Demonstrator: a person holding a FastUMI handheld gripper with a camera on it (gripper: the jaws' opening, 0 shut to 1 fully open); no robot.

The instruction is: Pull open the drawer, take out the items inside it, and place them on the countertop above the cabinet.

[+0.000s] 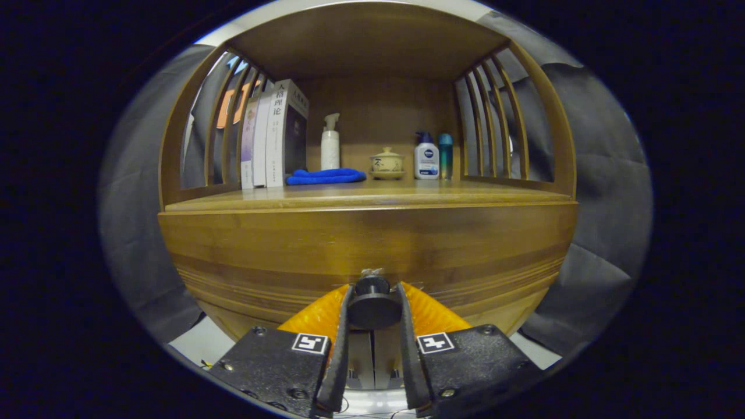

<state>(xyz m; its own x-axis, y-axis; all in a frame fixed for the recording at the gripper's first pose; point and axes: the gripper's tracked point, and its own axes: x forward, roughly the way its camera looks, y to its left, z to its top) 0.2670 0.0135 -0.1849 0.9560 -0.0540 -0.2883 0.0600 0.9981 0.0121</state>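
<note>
I have the gripper (372,308) at the lower centre of the frame, its jaws drawn in narrow around the dark round drawer knob (372,304), one finger pressing on each side of it. The knob sits on the wooden drawer front (372,244), which spans the middle of the frame and looks closed, flush with the cabinet; I cannot see anything of what lies inside.

Just above the drawer front runs the worktop (465,195), under a wooden shelf frame with slatted sides. At upper left of centre I see a row of upright books (273,137). Just right of them a folded blue cloth (326,176) lies flat, with a white pump bottle (330,145) standing behind it. Near the centre is a small lidded cup on a saucer (387,163), then a white bottle with a blue cap (426,157), and just beside that a slim teal bottle (445,154).
</note>
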